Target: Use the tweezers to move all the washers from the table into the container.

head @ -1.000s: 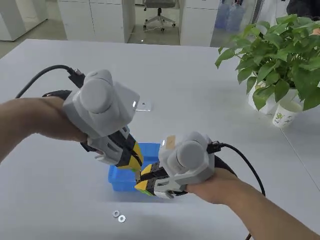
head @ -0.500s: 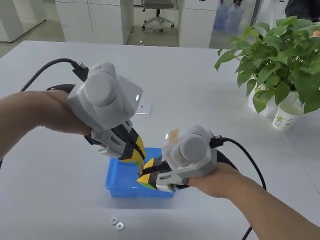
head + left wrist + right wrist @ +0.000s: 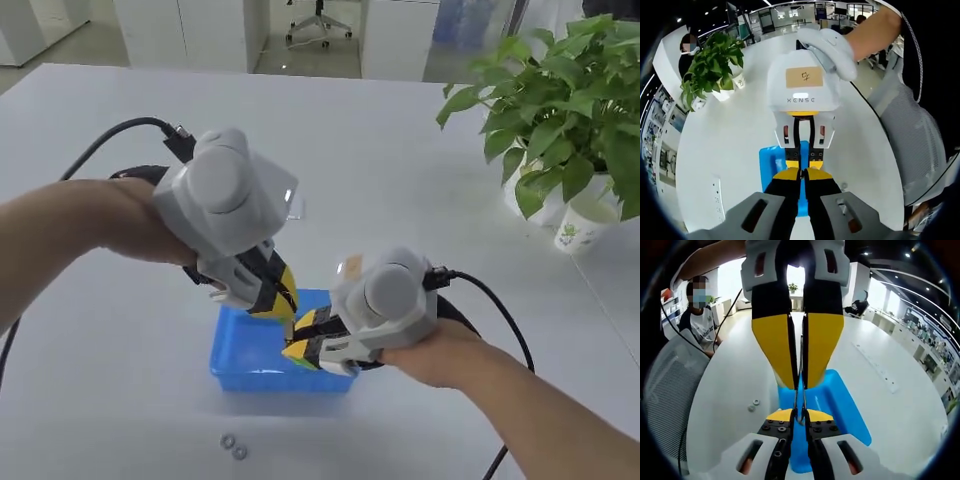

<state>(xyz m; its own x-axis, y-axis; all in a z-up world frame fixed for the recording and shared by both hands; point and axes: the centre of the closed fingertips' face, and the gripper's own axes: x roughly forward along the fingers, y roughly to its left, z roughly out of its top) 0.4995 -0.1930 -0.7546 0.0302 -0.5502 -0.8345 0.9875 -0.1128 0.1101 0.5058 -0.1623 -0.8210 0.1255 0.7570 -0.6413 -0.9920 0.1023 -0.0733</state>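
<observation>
glossy blue rectangular plastic container (image 3: 232, 374) on smooth white table (image 3: 400, 150), two small flat metal washers (image 3: 233, 446) lying just beside it, left gripper (image 3: 285, 304) and right gripper (image 3: 298, 350) tip to tip above it, both pinched narrow on slim metal tweezers (image 3: 800, 390)

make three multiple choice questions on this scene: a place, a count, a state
1. Where do the washers lie? A on the table outside the container B inside it C on the floor
2. How many washers are there? A one B two C five
3. The left gripper has its jaws A wide open B shut C half open
Answers: 1 A, they sit on bare tabletop; 2 B, two rings show in the head view; 3 B, its tips meet.
</observation>
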